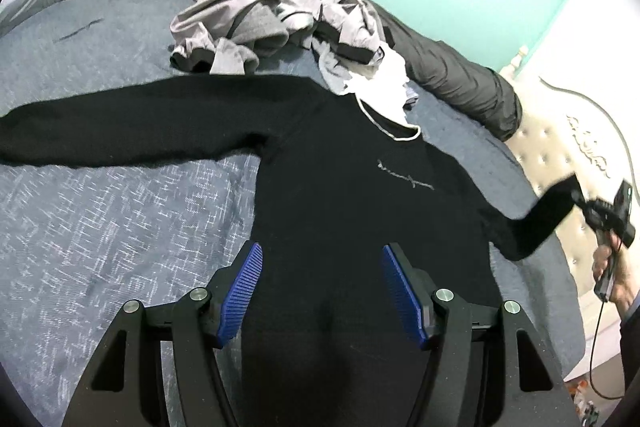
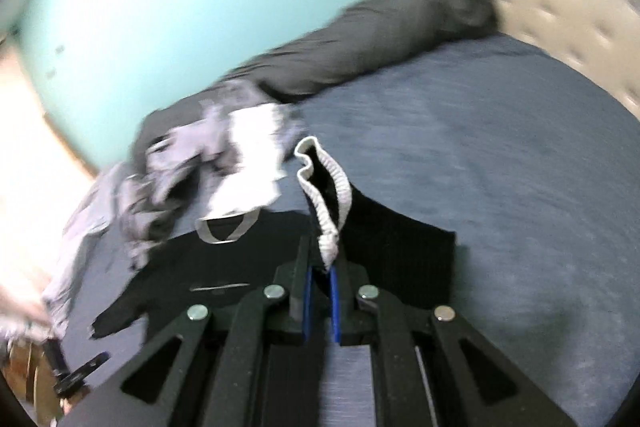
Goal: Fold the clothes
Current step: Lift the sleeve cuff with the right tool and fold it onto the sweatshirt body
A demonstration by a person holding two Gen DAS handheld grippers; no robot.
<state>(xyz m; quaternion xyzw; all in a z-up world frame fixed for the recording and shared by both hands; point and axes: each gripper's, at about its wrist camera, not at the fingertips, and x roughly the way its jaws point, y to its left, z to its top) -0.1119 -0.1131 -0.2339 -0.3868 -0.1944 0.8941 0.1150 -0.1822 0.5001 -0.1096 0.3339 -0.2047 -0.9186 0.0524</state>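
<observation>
In the left wrist view, a black sweater (image 1: 340, 179) lies front-up across the blue-grey bedspread (image 1: 100, 227), filling the middle of the frame. One sleeve (image 1: 120, 123) stretches flat toward the left edge. The left gripper (image 1: 322, 291) hangs at lower centre directly above the sweater's lower body, its blue pads (image 1: 240, 291) spread apart with nothing pinched between them. Above the white-trimmed collar (image 1: 390, 123), in the upper middle, sits a heap of grey clothes (image 1: 256, 23) with a white garment (image 1: 386, 87) beside it, and a dark rolled duvet (image 1: 452, 67) runs behind. At the right edge the other sleeve (image 1: 532, 223) lifts off the bed, its end in the right gripper (image 1: 576, 193), held by a hand (image 1: 608, 267) before the tufted headboard (image 1: 552, 147).

The right wrist view is blurred. The sweater's body (image 2: 240, 259) lies lower left, and at lower centre the right gripper (image 2: 320, 267) is clamped on the sleeve's white-edged cuff (image 2: 332, 195), which rises just above the jaws.
</observation>
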